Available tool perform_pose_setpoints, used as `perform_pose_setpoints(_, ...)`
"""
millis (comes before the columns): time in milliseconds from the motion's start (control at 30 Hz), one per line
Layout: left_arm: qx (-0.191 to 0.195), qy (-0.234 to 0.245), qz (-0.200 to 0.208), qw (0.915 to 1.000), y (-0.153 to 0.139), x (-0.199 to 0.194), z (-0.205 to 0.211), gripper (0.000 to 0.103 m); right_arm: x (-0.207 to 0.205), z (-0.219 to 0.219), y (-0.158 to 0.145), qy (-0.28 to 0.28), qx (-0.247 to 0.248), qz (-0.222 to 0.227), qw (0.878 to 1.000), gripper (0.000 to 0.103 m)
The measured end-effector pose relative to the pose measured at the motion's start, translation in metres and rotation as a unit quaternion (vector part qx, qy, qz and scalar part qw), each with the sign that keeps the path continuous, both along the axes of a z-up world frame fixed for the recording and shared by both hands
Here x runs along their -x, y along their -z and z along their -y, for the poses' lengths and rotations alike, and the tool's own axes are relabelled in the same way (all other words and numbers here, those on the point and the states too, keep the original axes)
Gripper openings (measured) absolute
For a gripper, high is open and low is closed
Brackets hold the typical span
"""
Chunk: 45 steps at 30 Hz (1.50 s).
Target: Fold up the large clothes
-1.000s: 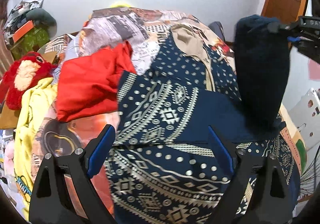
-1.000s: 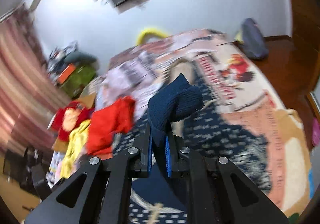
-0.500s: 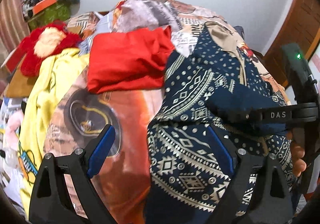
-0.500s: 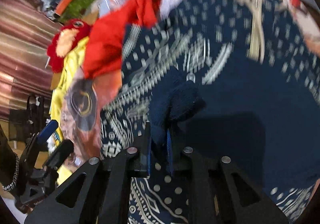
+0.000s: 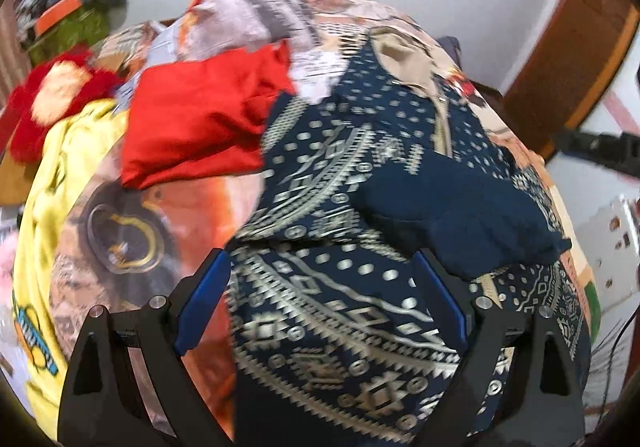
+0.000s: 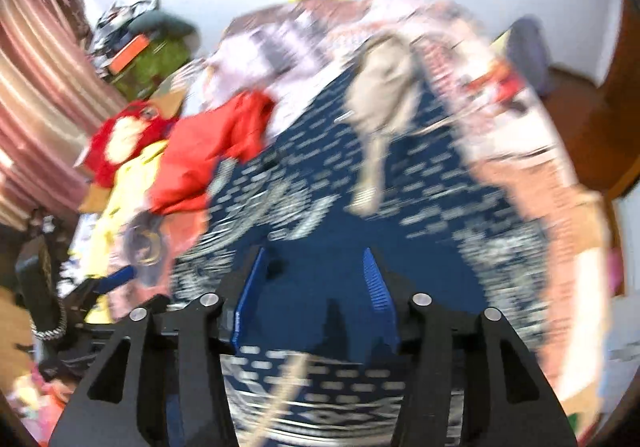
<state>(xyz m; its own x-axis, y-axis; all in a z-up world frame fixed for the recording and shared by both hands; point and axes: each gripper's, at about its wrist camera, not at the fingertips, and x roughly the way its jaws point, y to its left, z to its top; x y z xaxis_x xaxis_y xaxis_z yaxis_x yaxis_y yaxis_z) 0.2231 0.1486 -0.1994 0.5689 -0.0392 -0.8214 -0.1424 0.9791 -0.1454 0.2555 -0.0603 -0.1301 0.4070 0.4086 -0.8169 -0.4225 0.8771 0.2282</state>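
Right gripper (image 6: 312, 287) opening, jaws parted with nothing pinched above the plain navy sleeve (image 5: 460, 203); left gripper (image 5: 320, 303) spread wide and empty over the patterned sweater (image 5: 340, 327), lying lengthwise away toward the collar, on the bed (image 5: 132, 231).

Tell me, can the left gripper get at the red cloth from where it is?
Probably yes. The left gripper is open and holds nothing, and the red cloth lies uncovered on top of the bed, up and left of the blue patterned garment. Nothing seems to block the way.
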Motion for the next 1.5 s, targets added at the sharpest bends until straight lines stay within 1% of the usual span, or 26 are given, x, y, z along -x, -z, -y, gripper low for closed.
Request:
perform_pose_setpoints(100, -0.02, 0.025, -0.007, 0.9995, 0.005, -0.015, 0.022, 0.092, 0.002, 0.032, -0.001, 0.032, 0.037, 0.034, 0.998, 0.059)
perform_pose_setpoints(167, -0.029, 0.044, -0.016, 0.9985, 0.013, -0.03, 0.039, 0.092, 0.003, 0.051, 0.004, 0.053, 0.06, 0.041, 0.996, 0.059)
perform_pose_setpoints(267, -0.039, 0.056, -0.029, 0.9972, 0.026, -0.048, 0.054, 0.092, 0.0, 0.083, 0.024, 0.077, 0.086, 0.021, 0.993, 0.06)
perform_pose_setpoints(300, -0.047, 0.057, -0.034, 0.9966, 0.031, -0.056, 0.059, 0.089, 0.001, 0.089, 0.028, 0.082, 0.088, 0.014, 0.993, 0.06)
perform_pose_setpoints(333, -0.054, 0.056, -0.037, 0.9963, 0.035, -0.06, 0.061, 0.08, 0.001, 0.099, 0.038, 0.092, 0.09, 0.003, 0.992, 0.06)
perform_pose_setpoints(367, -0.065, 0.056, -0.045, 0.9953, 0.042, -0.068, 0.065, 0.076, 0.001, 0.107, 0.046, 0.101, 0.09, -0.007, 0.991, 0.06)
perform_pose_setpoints(400, -0.074, 0.057, -0.056, 0.994, 0.05, -0.075, 0.067, 0.064, 0.001, 0.114, 0.053, 0.109, 0.089, -0.015, 0.99, 0.06)
perform_pose_setpoints(433, -0.077, 0.056, -0.062, 0.9935, 0.055, -0.079, 0.067, 0.049, 0.001, 0.121, 0.059, 0.116, 0.086, -0.025, 0.989, 0.06)
perform_pose_setpoints(467, -0.069, 0.054, -0.07, 0.9937, 0.061, -0.085, 0.065, 0.042, 0.001, 0.127, 0.064, 0.122, 0.082, -0.035, 0.988, 0.06)
perform_pose_setpoints(500, -0.064, 0.053, -0.069, 0.9942, 0.061, -0.087, 0.064, 0.031, 0.002, 0.135, 0.065, 0.126, 0.079, -0.041, 0.988, 0.06)
perform_pose_setpoints(533, -0.061, 0.049, -0.069, 0.9945, 0.06, -0.089, 0.062, 0.023, 0.002, 0.14, 0.068, 0.131, 0.075, -0.047, 0.987, 0.06)
perform_pose_setpoints(600, -0.048, 0.051, -0.058, 0.9958, 0.05, -0.092, 0.058, 0.019, 0.001, 0.149, 0.071, 0.138, 0.065, -0.054, 0.987, 0.06)
perform_pose_setpoints(667, -0.032, 0.053, -0.031, 0.9976, 0.029, -0.093, 0.054, 0.018, -0.002, 0.153, 0.07, 0.145, 0.06, -0.053, 0.986, 0.06)
perform_pose_setpoints(733, -0.031, 0.056, 0.006, 0.9979, 0.003, -0.091, 0.053, 0.018, -0.004, 0.155, 0.065, 0.152, 0.049, -0.049, 0.986, 0.06)
perform_pose_setpoints(867, -0.027, 0.056, 0.064, 0.996, -0.039, -0.082, 0.047, 0.018, -0.008, 0.151, 0.057, 0.153, 0.032, -0.036, 0.987, 0.06)
perform_pose_setpoints(933, -0.03, 0.055, 0.07, 0.9956, -0.045, -0.082, 0.043, 0.018, -0.009, 0.145, 0.058, 0.147, 0.033, -0.031, 0.988, 0.06)
perform_pose_setpoints(1000, -0.044, 0.056, 0.063, 0.9954, -0.039, -0.081, 0.04, 0.019, -0.011, 0.134, 0.066, 0.134, 0.043, -0.037, 0.989, 0.06)
perform_pose_setpoints(1067, -0.066, 0.051, 0.039, 0.9957, -0.021, -0.08, 0.034, 0.019, -0.014, 0.124, 0.078, 0.122, 0.058, -0.048, 0.99, 0.06)
perform_pose_setpoints(1133, -0.07, 0.046, 0.018, 0.9963, -0.003, -0.077, 0.028, 0.02, -0.016, 0.114, 0.097, 0.112, 0.082, -0.067, 0.988, 0.06)
perform_pose_setpoints(1167, -0.074, 0.041, -0.001, 0.9964, 0.01, -0.076, 0.022, 0.021, -0.018, 0.111, 0.106, 0.108, 0.094, -0.075, 0.987, 0.06)
perform_pose_setpoints(1233, -0.084, 0.027, -0.022, 0.9958, 0.028, -0.074, 0.012, 0.021, -0.017, 0.106, 0.12, 0.103, 0.122, -0.078, 0.984, 0.061)
perform_pose_setpoints(1300, -0.083, 0.009, -0.054, 0.995, 0.05, -0.069, -0.005, 0.023, -0.014, 0.105, 0.123, 0.101, 0.131, -0.066, 0.984, 0.064)
perform_pose_setpoints(1333, -0.077, 0.004, -0.063, 0.995, 0.057, -0.067, -0.012, 0.027, -0.013, 0.106, 0.122, 0.102, 0.13, -0.064, 0.984, 0.065)
perform_pose_setpoints(1367, -0.069, -0.006, -0.071, 0.9951, 0.065, -0.063, -0.021, 0.036, -0.013, 0.108, 0.122, 0.102, 0.128, -0.067, 0.984, 0.065)
perform_pose_setpoints(1467, -0.073, -0.03, -0.089, 0.9929, 0.08, -0.051, -0.041, 0.045, -0.014, 0.113, 0.122, 0.105, 0.12, -0.078, 0.984, 0.065)
perform_pose_setpoints(1500, -0.067, -0.034, -0.089, 0.9931, 0.081, -0.046, -0.047, 0.054, -0.013, 0.115, 0.121, 0.107, 0.115, -0.083, 0.984, 0.066)
